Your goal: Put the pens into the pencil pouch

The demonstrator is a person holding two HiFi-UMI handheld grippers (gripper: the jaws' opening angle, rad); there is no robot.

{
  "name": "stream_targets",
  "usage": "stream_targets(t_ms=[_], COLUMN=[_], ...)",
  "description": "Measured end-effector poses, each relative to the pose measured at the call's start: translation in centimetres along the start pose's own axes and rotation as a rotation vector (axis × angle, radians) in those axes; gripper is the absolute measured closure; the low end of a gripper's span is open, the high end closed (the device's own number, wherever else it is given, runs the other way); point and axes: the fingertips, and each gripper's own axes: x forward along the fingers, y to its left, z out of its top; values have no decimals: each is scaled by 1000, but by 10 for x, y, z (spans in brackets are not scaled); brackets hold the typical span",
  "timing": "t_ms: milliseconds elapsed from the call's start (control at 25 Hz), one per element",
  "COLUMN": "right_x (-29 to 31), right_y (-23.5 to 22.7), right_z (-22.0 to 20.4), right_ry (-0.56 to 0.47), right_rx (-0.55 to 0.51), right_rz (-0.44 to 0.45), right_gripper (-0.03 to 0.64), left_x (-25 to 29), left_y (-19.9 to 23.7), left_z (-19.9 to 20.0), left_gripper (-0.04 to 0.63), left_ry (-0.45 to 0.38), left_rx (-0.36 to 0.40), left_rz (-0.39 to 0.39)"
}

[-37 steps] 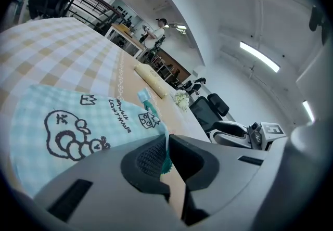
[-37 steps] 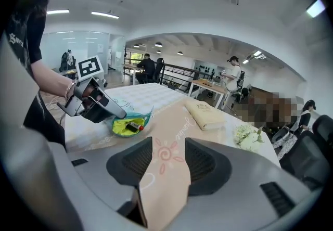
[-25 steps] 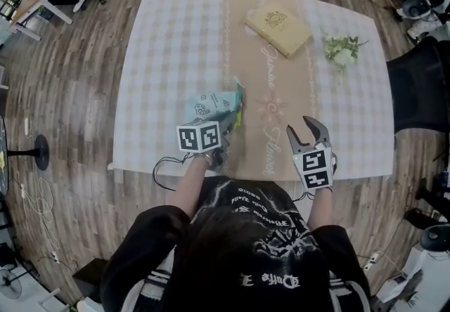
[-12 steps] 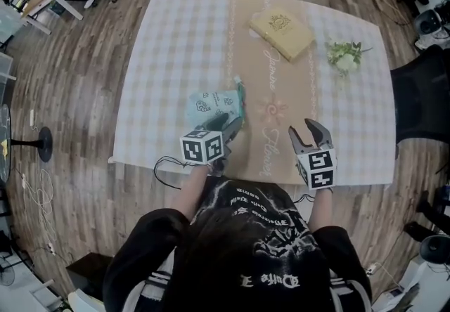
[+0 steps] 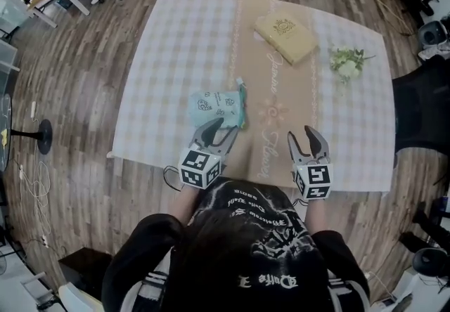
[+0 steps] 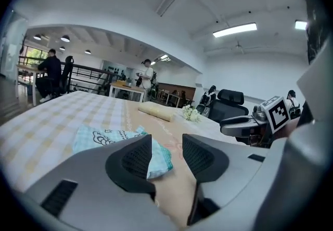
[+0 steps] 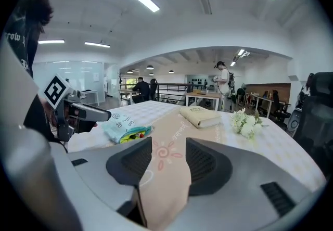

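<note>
The pencil pouch lies flat on the table, toward the near edge. Its long axis runs left to right across the head view, and its open mouth is at the right end. In the right gripper view coloured tips show in that mouth — pens, by the look of them — and no loose pen shows on the table. The left hand-held gripper is much the nearer of the 2: the pouch sits just ahead of its tips and a little to their left. Its jaws have just been opening and stand apart with nothing between them. The right hand-held gripper hangs well apart on the mouth side, also released and empty, so any closing move probably falls to the left.
</note>
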Motion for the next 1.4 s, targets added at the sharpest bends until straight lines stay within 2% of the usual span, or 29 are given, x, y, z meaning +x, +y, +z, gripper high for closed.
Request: stream_targets(t_ms=[160, 280, 360, 440, 640, 1400], right_x=[0, 0, -1, -3, -8, -6], right_y=[-1, 1, 1, -1, -5, 14], right_z=[-8, -8, -6, -4, -3, -14], right_ry=[-27, -38, -44, -53, -60, 0], right_rx=[49, 56, 52, 55, 64, 32], right_rz=[-31, -40, -51, -71, -112, -94], right_gripper=[408, 435, 466, 513, 604, 611], left_x=[-12, -17, -19, -21, -24, -32], left_y=[7, 10, 11, 12, 14, 10], left_z=[-5, -5, -3, -1, -3, -9], left_gripper=[407, 441, 473, 534, 572, 575], left_ry=[-25, -29, -30, -33, -30, 3], left_rx=[14, 9, 22, 33, 35, 61], left_rz=[52, 72, 81, 91, 92, 66])
